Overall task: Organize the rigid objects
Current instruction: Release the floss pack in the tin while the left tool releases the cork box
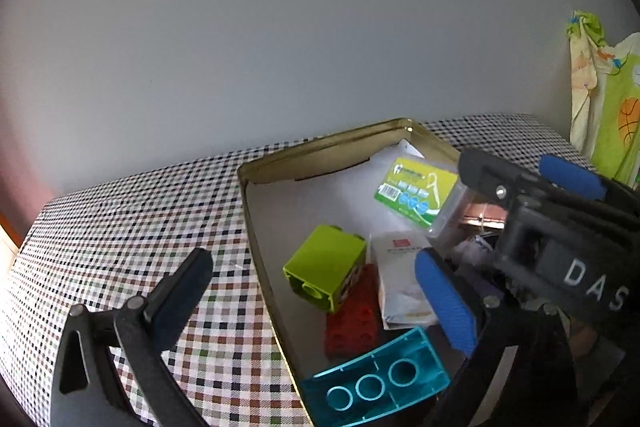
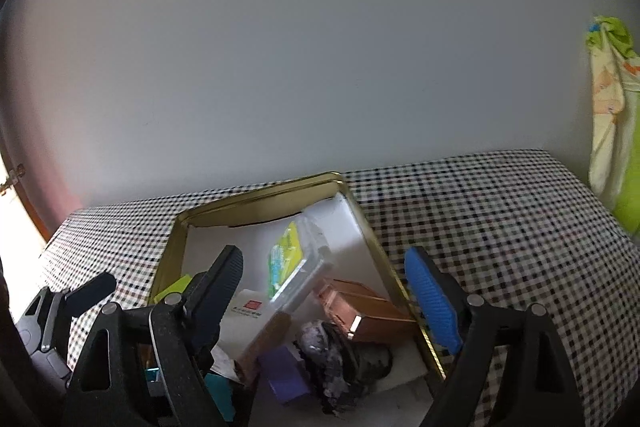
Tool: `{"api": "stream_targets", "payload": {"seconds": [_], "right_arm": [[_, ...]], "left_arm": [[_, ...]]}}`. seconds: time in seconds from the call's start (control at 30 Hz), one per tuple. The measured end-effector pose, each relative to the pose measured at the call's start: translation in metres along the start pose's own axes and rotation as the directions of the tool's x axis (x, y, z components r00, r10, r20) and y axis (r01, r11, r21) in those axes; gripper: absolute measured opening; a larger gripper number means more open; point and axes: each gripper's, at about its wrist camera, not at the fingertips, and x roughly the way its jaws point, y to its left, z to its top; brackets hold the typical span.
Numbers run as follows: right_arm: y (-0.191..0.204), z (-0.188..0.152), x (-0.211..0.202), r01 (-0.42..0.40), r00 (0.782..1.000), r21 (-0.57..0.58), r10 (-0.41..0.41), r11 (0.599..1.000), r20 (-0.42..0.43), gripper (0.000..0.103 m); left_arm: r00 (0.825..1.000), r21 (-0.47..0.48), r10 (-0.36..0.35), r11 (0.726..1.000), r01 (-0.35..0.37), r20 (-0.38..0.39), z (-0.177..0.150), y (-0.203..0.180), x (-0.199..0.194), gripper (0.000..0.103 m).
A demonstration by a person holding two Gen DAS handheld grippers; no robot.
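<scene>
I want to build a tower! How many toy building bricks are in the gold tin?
3: a lime green brick in the middle, a red brick under it, a clear teal brick nearest the camera. Clutter may hide more.

the tin (image 1: pixel 316 147) sits on the table (image 1: pixel 120 227) – blocks (image 1: pixel 326 267) at its left, case (image 2: pixel 370 315) right, box (image 1: pixel 416 193) behind.

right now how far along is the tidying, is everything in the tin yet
Mostly done, it seems. The gold tin already holds the lime block, red brick, teal brick, floss pick box, copper case and a purple block. Nothing is in hand: the right gripper stands open over the tin, and the left gripper is open too. No loose items show on the checked cloth.
</scene>
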Motion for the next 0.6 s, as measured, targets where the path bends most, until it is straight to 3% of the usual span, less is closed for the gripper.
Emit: {"api": "stream_targets", "payload": {"seconds": [0.23, 0.6], "right_arm": [[-0.010, -0.004, -0.005, -0.004, 1.000, 0.050, 0.004, 0.999, 0.012, 0.085], [-0.029, -0.012, -0.008, 0.003, 1.000, 0.138, -0.004, 0.990, 0.010, 0.085]], "left_arm": [[0.999, 0.044, 0.016, 0.999, -0.014, -0.037, -0.005, -0.007, 0.010, 0.102], [1.000, 0.063, 0.010, 0.998, -0.008, -0.028, -0.007, -0.004, 0.012, 0.102]]}}
